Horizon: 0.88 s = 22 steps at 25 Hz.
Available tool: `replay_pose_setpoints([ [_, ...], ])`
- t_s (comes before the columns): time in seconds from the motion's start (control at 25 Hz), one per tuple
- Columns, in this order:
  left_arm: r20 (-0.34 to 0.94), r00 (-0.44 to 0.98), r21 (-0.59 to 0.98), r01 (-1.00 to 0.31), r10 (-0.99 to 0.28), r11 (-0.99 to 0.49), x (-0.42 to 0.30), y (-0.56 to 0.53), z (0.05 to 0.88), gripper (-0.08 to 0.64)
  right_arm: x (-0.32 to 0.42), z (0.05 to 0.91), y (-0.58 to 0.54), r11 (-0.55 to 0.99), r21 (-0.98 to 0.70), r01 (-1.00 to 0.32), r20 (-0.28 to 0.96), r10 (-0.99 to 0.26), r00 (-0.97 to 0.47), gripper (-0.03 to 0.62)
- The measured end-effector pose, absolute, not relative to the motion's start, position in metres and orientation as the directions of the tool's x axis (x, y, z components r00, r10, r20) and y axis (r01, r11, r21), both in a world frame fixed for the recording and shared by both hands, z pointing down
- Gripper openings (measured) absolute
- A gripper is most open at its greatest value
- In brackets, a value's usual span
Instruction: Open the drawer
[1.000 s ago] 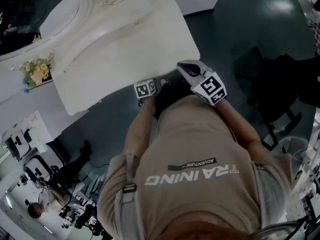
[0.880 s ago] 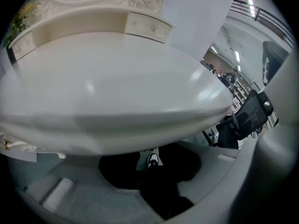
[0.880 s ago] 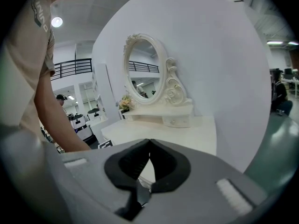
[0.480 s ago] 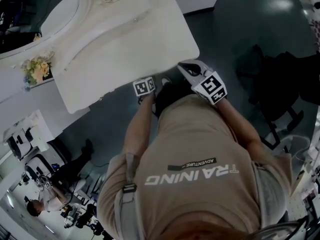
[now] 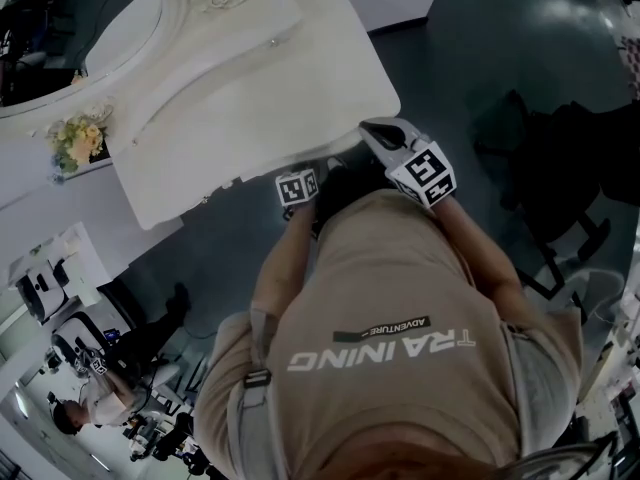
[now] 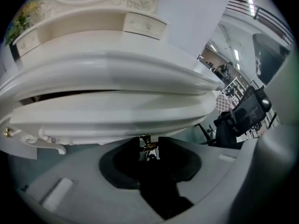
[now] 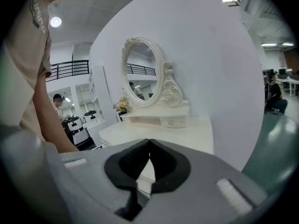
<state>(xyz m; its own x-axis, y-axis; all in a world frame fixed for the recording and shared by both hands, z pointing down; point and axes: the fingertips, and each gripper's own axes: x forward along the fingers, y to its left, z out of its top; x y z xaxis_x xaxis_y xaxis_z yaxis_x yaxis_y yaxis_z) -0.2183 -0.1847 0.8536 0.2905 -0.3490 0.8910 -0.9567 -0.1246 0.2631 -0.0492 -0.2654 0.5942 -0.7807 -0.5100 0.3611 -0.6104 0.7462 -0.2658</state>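
Observation:
The white dressing table (image 5: pixel 250 78) fills the upper left of the head view. Its wide drawer front (image 6: pixel 107 113) sits just under the curved top, with a dark gap (image 6: pixel 65 95) between them. A small brass handle (image 6: pixel 147 143) hangs at the drawer's lower edge, and my left gripper (image 6: pixel 149 147) is shut on it. In the head view only that gripper's marker cube (image 5: pixel 297 186) shows at the table's front edge. My right gripper (image 5: pixel 372 133) hovers by the table's near right corner, its jaws (image 7: pixel 149 146) shut on nothing.
An oval mirror (image 7: pixel 142 71) in an ornate frame stands at the back of the table, with flowers (image 5: pixel 75 140) beside it and a small upper drawer (image 6: pixel 145 24). A dark office chair (image 5: pixel 560 168) stands to the right. A person and machines (image 5: pixel 90 388) are at lower left.
The left gripper's cube has shifted slightly right and toward me. A little more of the drawer's edge shows beneath the table top. The right gripper has hardly moved.

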Motion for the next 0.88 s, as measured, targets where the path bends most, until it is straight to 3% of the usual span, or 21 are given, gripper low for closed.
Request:
replay_pose_setpoints([
  [0.32, 0.89, 0.307, 0.269, -0.951, -0.337, -0.155, -0.216, -0.167, 0.853, 0.13, -0.075, 0.599, -0.247, 0.767, -0.265, -0.584, 0.369, -0.479, -0.796, 0.003],
  [0.88, 0.875, 0.401, 0.343, -0.909, -0.272, -0.238, -0.223, -0.113, 0.841, 0.13, -0.104, 0.578, -0.173, 0.702, -0.216, -0.678, 0.455, -0.542, -0.706, 0.003],
])
